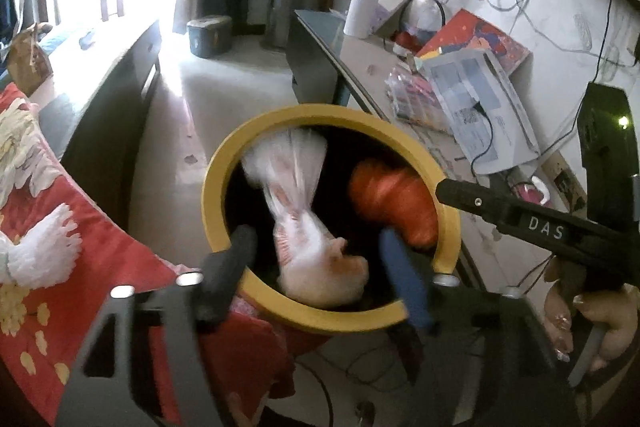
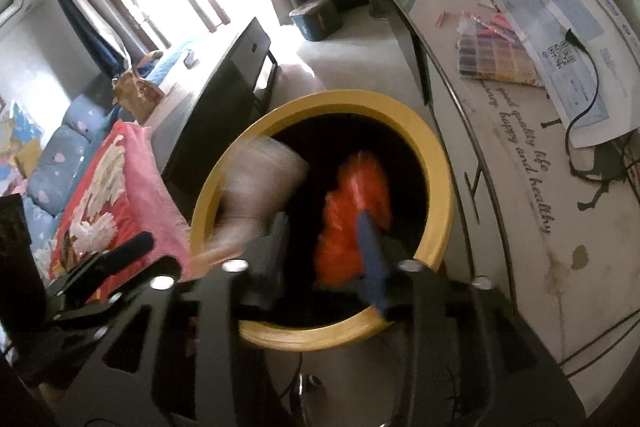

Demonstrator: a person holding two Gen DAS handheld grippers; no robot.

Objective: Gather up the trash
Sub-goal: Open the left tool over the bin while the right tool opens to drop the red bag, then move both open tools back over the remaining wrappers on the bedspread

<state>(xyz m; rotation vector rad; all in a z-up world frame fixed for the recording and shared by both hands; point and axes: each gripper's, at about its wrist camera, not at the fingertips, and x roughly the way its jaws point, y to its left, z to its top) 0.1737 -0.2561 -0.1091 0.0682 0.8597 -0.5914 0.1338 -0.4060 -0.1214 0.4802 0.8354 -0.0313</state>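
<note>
Yellow-rimmed bin (image 1: 218,187) stands on the floor beside the tabletop (image 2: 516,187). Left tongs (image 1: 316,251) spread apart over a white bag (image 1: 304,211) (blurred) inside. Right tongs (image 2: 324,231) apart above an orange bag (image 2: 352,203).

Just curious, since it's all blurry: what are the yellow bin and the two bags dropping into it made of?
The yellow bin looks like smooth matte plastic, evenly coloured. The white bag seems thin translucent plastic film, gathered into creases. The orange bag looks like crinkled plastic too, though blur leaves that open.
</note>
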